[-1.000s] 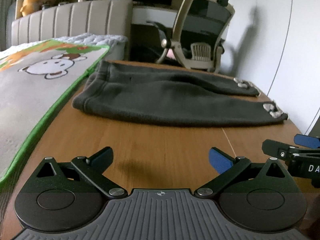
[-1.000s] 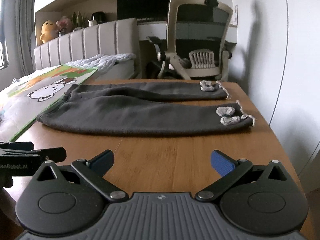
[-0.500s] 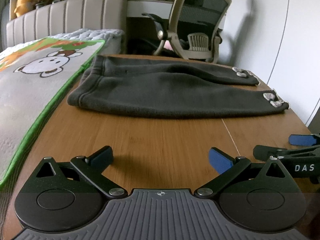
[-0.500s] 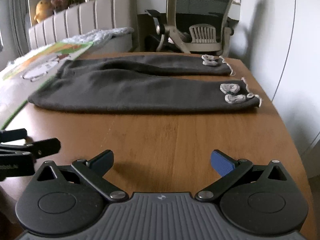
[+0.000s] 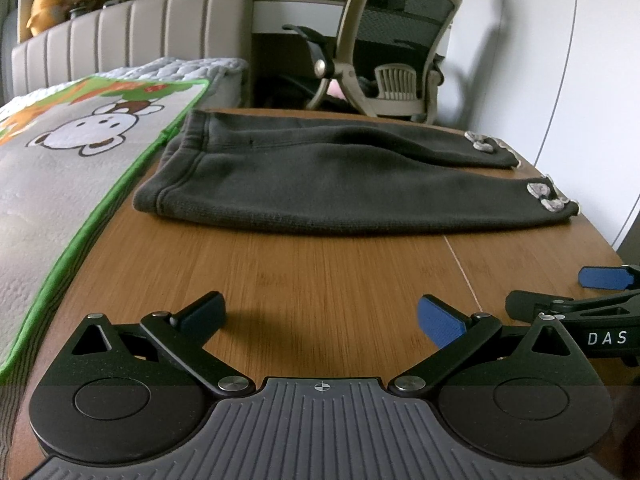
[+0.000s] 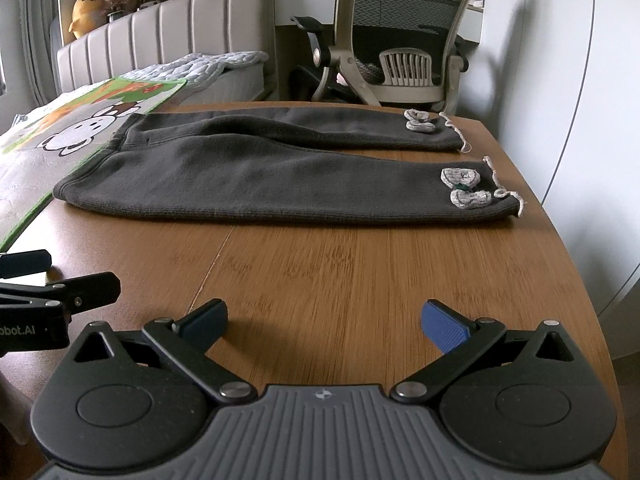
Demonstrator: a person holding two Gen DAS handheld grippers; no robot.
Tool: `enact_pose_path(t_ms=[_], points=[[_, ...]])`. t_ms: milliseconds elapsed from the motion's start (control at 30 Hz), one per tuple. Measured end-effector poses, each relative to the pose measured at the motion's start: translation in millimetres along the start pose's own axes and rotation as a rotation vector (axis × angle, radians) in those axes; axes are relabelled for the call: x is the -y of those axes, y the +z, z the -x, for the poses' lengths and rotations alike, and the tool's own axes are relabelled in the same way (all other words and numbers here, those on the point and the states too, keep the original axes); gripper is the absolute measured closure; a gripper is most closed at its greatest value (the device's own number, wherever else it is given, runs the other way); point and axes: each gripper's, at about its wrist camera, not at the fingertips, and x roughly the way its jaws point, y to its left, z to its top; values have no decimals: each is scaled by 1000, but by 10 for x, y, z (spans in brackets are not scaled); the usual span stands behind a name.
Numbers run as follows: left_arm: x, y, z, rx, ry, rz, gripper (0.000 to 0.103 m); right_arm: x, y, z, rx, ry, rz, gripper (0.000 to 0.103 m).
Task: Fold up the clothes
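Trousers (image 6: 256, 176): soft, limp fleece, flat on surface (image 6: 360, 272) | grasp: thick waistband, left | left gripper (image 5: 320, 318), right gripper (image 6: 325, 320): fingers spread, empty

Both wrist cameras sat low over the near edge of the wooden table (image 5: 320, 272), each looking forward along its own spread fingers across the tabletop. The left view faced the dark grey trousers (image 5: 320, 176) from the waistband side, with the play mat (image 5: 60, 168) close at its left. The right view faced the cuff end, nearer the white wall (image 6: 560, 80). Both took in the whole garment, the office chair (image 6: 400, 40) and the headboard (image 5: 132, 40) behind. Each camera caught the other gripper at its frame edge: the right gripper (image 5: 576, 292) in the left view, the left gripper (image 6: 56, 276) in the right.
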Motion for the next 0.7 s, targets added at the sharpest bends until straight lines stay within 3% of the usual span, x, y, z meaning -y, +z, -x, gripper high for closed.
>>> enact_pose_path(t_ms=[700], points=[[12, -3, -2, 1, 0, 1, 0, 22, 2, 5, 1, 4, 1, 0]])
